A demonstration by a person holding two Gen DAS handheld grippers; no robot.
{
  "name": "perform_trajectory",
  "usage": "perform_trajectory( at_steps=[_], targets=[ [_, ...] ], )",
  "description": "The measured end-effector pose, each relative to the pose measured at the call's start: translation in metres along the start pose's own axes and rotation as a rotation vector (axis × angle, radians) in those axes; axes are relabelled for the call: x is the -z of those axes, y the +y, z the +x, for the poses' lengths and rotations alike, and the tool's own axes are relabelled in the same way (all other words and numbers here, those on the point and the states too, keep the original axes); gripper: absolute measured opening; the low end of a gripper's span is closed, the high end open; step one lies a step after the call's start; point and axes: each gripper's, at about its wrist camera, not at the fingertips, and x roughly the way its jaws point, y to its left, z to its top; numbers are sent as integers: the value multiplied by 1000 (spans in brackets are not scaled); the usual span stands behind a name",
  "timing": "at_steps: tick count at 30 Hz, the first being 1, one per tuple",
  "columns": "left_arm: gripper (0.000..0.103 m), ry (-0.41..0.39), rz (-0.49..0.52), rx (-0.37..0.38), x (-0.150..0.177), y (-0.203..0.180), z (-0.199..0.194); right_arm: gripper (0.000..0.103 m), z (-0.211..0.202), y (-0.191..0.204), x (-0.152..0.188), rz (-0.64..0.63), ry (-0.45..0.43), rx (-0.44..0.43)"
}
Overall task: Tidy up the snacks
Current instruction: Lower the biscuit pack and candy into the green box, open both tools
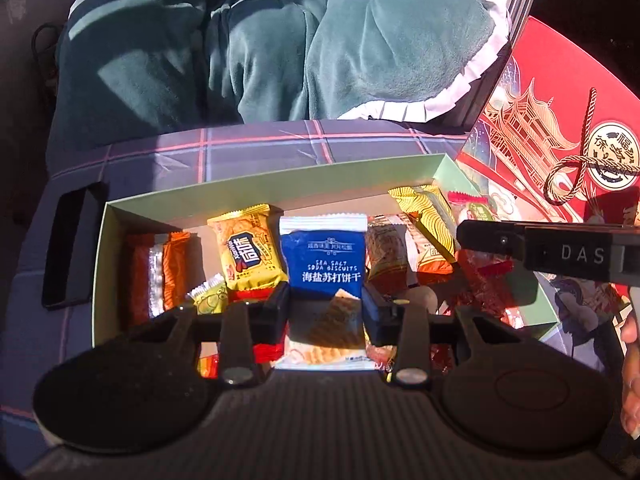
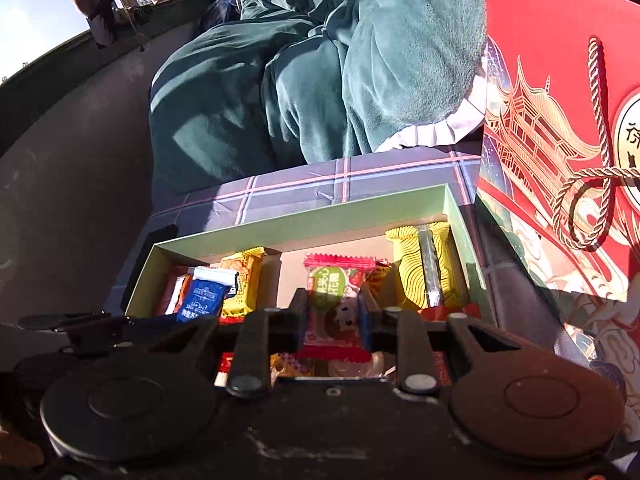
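An open pale green box (image 1: pixel 280 184) lies on a plaid sheet and holds several wrapped snacks. My left gripper (image 1: pixel 325 308) is shut on a blue sea salt soda biscuit packet (image 1: pixel 323 256), held upright over the box. The same packet (image 2: pixel 206 296) shows at the left of the right wrist view. My right gripper (image 2: pixel 333 312) is shut on a red packet with a green label (image 2: pixel 330 292), also above the box (image 2: pixel 304 224). Its fingers (image 1: pixel 496 240) reach in from the right in the left wrist view.
In the box lie a yellow packet (image 1: pixel 250 252), orange-red packets (image 1: pixel 160 276) and a yellow wavy-patterned packet (image 2: pixel 428 268). A red gift bag (image 2: pixel 560 120) stands right of the box. A green fleece blanket (image 1: pixel 280 40) lies behind, a flat black object (image 1: pixel 70 248) to its left.
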Motion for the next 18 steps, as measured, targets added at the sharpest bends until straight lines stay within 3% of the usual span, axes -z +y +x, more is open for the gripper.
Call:
perform_trajectory(
  at_steps=[8,10,11,12,13,14,15,18],
  targets=[
    [37,27,-21,-10,-25,11,43,25,57,6,-30,30,27,-9],
    [37,26,-33,-15,-28,13,50,30,66,4,-34,39,29,-5],
    [40,23,-40,-25,-28,13,52,44,68,3,-35,47,25,-7],
    [57,24,-51,-36,-29,14,53,73,68,2,-36,54,23,-9],
    [69,25,-66,-46,-28,15,54,85,66,0,-35,66,13,-4],
    [88,18,-77,-57,-26,17,53,99,62,0,-34,72,-4,3],
    [97,8,-80,-71,-24,17,52,100,59,-1,-32,73,-18,9],
    [99,15,-75,-97,-21,16,49,102,52,-4,-29,69,-23,28]
  ],
)
